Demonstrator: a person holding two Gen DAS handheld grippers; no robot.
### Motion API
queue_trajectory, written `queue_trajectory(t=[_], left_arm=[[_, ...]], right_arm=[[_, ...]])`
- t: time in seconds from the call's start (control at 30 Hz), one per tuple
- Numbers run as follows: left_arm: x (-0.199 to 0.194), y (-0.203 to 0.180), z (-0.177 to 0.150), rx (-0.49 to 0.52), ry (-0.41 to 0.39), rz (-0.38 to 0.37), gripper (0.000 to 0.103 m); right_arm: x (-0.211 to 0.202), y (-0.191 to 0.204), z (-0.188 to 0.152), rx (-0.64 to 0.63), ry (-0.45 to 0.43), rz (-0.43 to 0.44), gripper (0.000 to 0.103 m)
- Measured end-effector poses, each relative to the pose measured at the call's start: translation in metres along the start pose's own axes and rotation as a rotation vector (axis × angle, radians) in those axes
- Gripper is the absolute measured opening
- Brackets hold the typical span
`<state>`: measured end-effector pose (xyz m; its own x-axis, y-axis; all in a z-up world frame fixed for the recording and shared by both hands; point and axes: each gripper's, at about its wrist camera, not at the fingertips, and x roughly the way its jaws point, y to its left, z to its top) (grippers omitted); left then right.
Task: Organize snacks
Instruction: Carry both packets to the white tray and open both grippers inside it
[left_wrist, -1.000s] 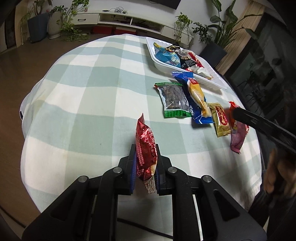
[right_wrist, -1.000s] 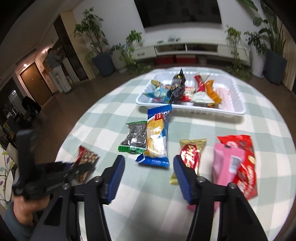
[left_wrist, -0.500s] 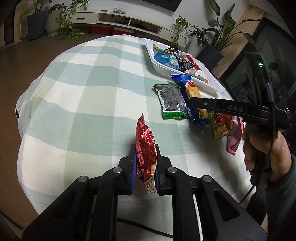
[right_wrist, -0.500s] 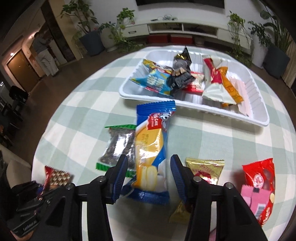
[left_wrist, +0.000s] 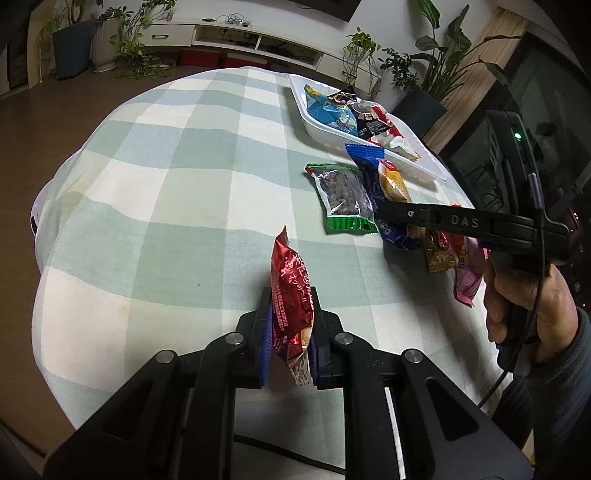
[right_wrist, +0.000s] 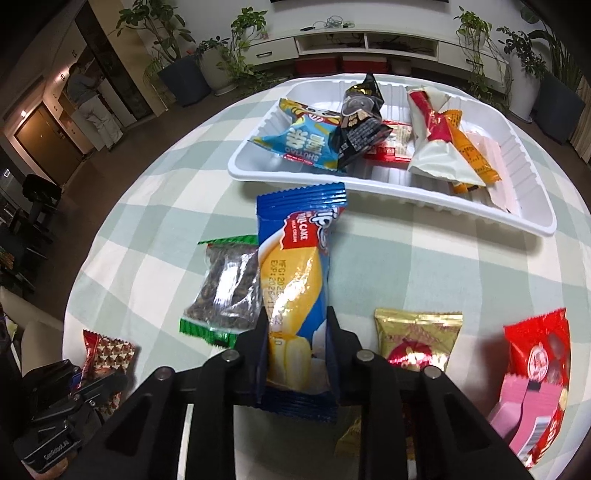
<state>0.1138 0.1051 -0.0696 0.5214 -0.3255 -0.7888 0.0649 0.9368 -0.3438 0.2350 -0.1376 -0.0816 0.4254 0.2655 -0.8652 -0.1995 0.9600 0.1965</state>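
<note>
Left claw (left_wrist: 288, 347) clamps red snack packet (left_wrist: 290, 306) upright above checked tablecloth (left_wrist: 166, 206).

Floor (left_wrist: 44, 122): brown, smooth, w/ soft sheen.
Far wall (right_wrist: 399, 11): white; low white media cabinet (right_wrist: 369, 40) along it, open shelves, red boxes (right_wrist: 340, 64) beneath.
Plants: potted greenery both sides of cabinet; dark planter (right_wrist: 184, 79) at left, tall leafy plant (left_wrist: 443, 66) at right.
Doorway (right_wrist: 48, 144): warm-lit wood door, left bkgd; a person (right_wrist: 92, 107) standing nearby.
Right side: dark glass panel (left_wrist: 535, 122), wood trim.
</note>
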Motion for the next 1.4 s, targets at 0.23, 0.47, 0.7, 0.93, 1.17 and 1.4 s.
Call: queue_trajectory(t=[0.23, 0.47, 0.7, 0.93, 1.17, 1.4], left_arm=[[-0.001, -0.001, 0.000, 0.007, -0.006, -0.007, 0.014], [0.001, -0.007, 0.002, 0.014, 0.004, -0.022, 0.014], [-0.007, -0.021, 0.032, 0.033, -0.025, -0.065, 0.014], [-0.017, -0.045, 0.102, 0.105, -0.097, -0.080, 0.014], [0.007, -0.075, 0.201, 0.186, -0.114, -0.088, 0.014], [0.071, -0.085, 0.258, 0.198, -0.053, -0.056, 0.014]], right_arm=[[-0.033, -0.003, -0.026, 0.071, -0.088, 0.081, 0.027], [-0.060, -0.014, -0.052, 0.134, -0.129, 0.163, 0.027], [-0.099, -0.039, -0.042, 0.191, -0.218, 0.169, 0.027], [-0.144, -0.095, -0.014, 0.256, -0.325, 0.074, 0.027], [-0.163, -0.117, 0.043, 0.225, -0.390, -0.003, 0.027], [-0.124, -0.126, 0.097, 0.139, -0.313, -0.050, 0.027]])
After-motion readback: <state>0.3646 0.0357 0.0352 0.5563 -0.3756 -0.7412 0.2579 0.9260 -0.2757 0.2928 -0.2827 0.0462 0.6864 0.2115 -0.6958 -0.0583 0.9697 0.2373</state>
